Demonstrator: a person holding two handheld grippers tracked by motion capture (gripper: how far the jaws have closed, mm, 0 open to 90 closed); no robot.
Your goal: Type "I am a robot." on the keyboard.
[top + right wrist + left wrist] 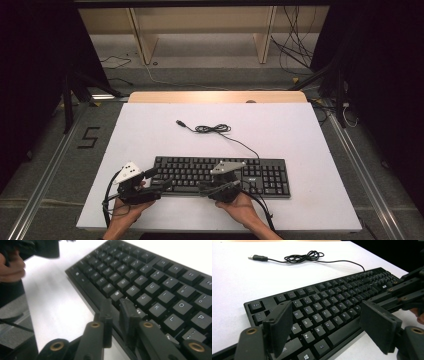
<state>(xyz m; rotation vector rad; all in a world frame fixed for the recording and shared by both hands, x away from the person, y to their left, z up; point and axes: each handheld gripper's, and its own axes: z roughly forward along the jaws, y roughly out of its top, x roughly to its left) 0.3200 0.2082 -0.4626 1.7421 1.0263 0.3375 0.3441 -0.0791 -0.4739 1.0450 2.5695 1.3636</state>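
A black full-size keyboard [222, 176] with white-lettered keys and coiled USB cable [212, 129] is flanked by the wide-open left gripper [332, 332] and the barely parted, empty right gripper [117, 315].

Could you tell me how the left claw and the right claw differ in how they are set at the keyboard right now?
The left claw stands wide open over the keyboard's left end, while the right claw shows only a narrow gap between its jaws. The left claw spans several letter keys; the right claw sits at the front edge near the middle. Both are black, hand-held, and hold nothing.
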